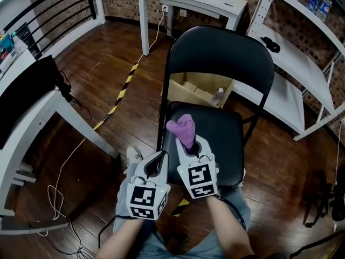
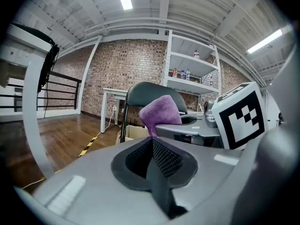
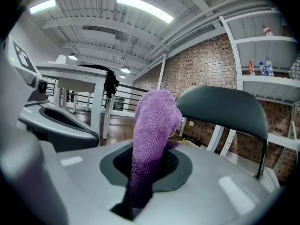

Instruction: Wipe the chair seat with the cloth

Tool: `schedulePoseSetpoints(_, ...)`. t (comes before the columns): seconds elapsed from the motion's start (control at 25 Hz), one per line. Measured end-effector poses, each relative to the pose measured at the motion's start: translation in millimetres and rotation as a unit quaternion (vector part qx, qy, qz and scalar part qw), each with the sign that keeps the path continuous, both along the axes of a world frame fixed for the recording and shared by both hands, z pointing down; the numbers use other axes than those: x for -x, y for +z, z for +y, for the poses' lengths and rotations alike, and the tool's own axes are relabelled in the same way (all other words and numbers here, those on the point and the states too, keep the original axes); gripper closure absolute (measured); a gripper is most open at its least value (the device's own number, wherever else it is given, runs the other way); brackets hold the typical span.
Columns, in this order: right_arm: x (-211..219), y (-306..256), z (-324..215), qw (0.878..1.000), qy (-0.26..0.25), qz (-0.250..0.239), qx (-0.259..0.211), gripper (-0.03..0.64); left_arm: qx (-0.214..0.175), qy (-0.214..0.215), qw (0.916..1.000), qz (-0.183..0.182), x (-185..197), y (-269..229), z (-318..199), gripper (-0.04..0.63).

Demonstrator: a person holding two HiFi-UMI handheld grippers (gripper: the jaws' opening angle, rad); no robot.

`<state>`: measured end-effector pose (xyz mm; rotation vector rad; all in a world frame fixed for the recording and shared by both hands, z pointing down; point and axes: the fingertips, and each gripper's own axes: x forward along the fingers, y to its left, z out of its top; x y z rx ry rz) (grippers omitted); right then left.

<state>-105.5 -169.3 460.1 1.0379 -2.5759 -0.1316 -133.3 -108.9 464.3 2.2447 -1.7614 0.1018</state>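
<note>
The black padded chair seat (image 1: 226,139) lies ahead of and below both pairs of jaws. The left gripper (image 1: 160,156) has its jaws closed on nothing, close beside the right gripper (image 1: 190,145). The right jaws pinch the purple terry cloth (image 1: 181,128), which bunches upward beyond their tips. To wipe well, I'd tilt those jaws down so the cloth's loose end presses flat on the seat.

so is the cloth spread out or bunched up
Bunched up: the purple cloth stands as a wad pinched in the shut jaws of the right gripper, not laid flat on the chair seat.
</note>
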Motion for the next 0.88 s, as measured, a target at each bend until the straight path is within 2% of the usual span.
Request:
schedulePoseSetpoints(0.6, 15.8, 19.0, -57.9, 0.998, 0.013, -0.019, 0.055, 0.571, -0.007, -0.003, 0.9999, -0.009, 13.3, -9.9, -44.8, 0.591)
schedulePoseSetpoints(0.88, 22.9, 41.9, -100.6, 0.997, 0.015, 0.017, 0.07, 0.571, -0.008, -0.004, 0.9999, -0.008, 24.5, -12.3, -74.9, 0.591)
